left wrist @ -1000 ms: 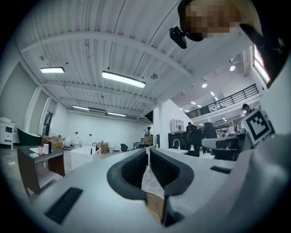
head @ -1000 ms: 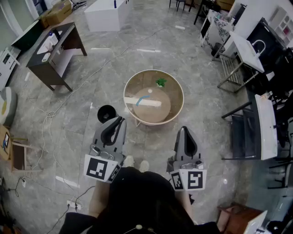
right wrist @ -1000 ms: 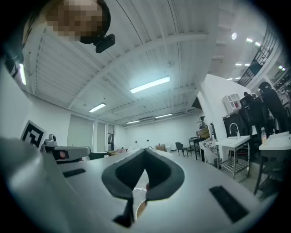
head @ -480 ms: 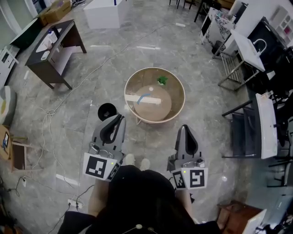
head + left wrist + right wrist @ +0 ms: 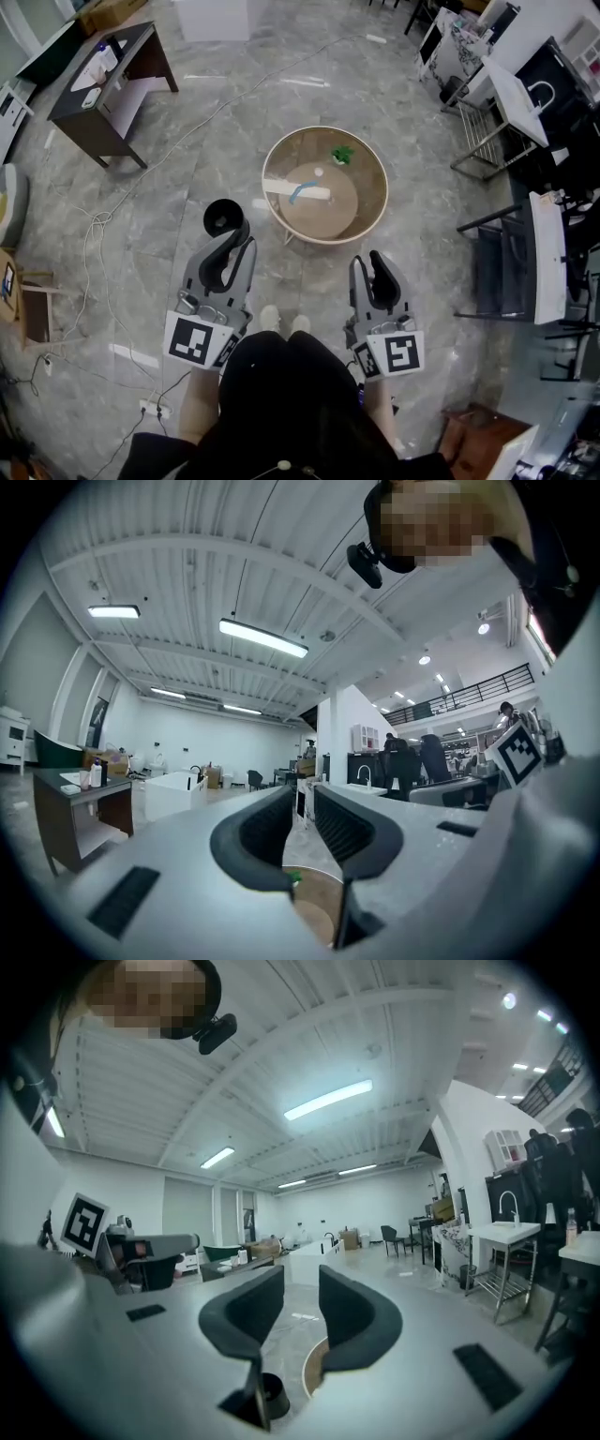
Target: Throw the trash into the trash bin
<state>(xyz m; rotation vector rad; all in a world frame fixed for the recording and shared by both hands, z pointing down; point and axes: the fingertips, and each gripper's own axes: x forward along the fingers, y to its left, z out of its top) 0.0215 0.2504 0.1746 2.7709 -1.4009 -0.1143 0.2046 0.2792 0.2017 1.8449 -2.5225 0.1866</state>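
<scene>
On the round tan rimmed table (image 5: pixel 379 197) lie a white paper strip with a blue mark (image 5: pixel 296 190), long axis running 9 to 3 o'clock, and a green crumpled scrap (image 5: pixel 342 155). The strip sits at 11 o'clock from the right gripper (image 5: pixel 368 263), whose empty jaws have just been opening. The left gripper (image 5: pixel 242 242), narrowly parted and empty, has the small black round bin (image 5: pixel 220 215) at its 12 o'clock.

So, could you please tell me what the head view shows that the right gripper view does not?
Only the head view shows what lies on the round table: a green scrap and a white strip. Only the right gripper view shows the ceiling's strip lights. Both show the black bin, the table's rim and the right gripper, whose jaws have just been opening with nothing between them.
</scene>
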